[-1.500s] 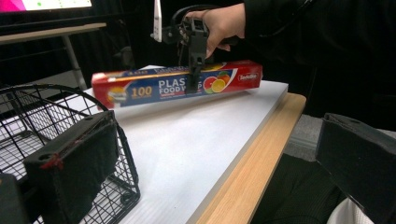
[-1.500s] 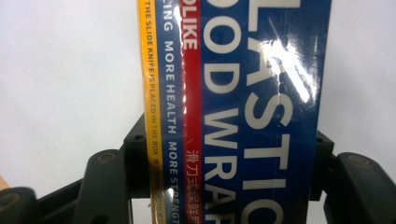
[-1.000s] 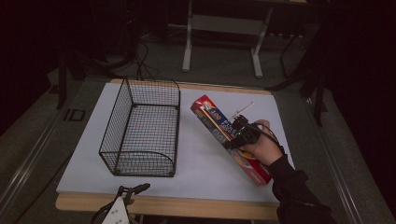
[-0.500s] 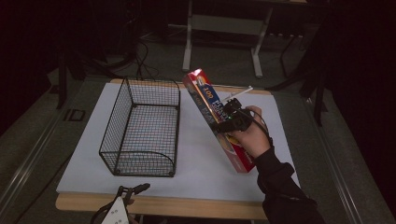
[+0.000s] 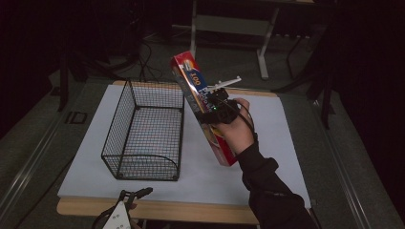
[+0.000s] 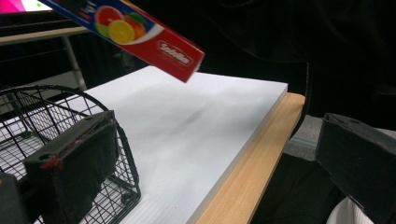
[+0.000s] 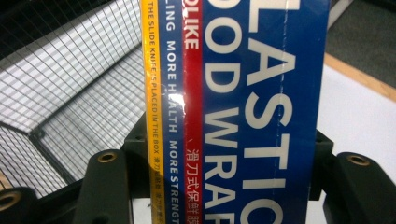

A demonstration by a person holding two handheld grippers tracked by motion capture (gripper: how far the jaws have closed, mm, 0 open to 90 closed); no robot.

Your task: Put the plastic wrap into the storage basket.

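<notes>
One long box of plastic wrap [image 5: 203,107] was what mattered here, and it was off the table, clamped in the right gripper [image 5: 216,110] at about the middle of its length. In the right gripper view the jaws stood on either side of the box [image 7: 243,112] with its printed face pressed between them, so they were holding it firmly rather than merely framing it.

From the high view the box's long axis ran steeply, its upper end tipped up and away toward the far side of the table [image 5: 267,157], its lower end down near the person's wrist. The wire basket [image 5: 143,138] lay to the left of the box, just beside it, with its open top facing up and its own long axis running from the near edge of the table toward the far edge. The upper end of the box hung above the basket's far right corner, while the rest remained outside the rim.

Judging from this, any move into the basket would depend on swinging the box leftward and laying its length along the basket's length; crosswise it looked too long to drop in flat.

The left gripper [image 5: 125,206] rested low at the near edge of the table, well apart from the box. In its own view its jaws were spread wide and held nothing, with the basket [image 6: 56,140] close ahead. The right hand was plainly the one placed to act.
</notes>
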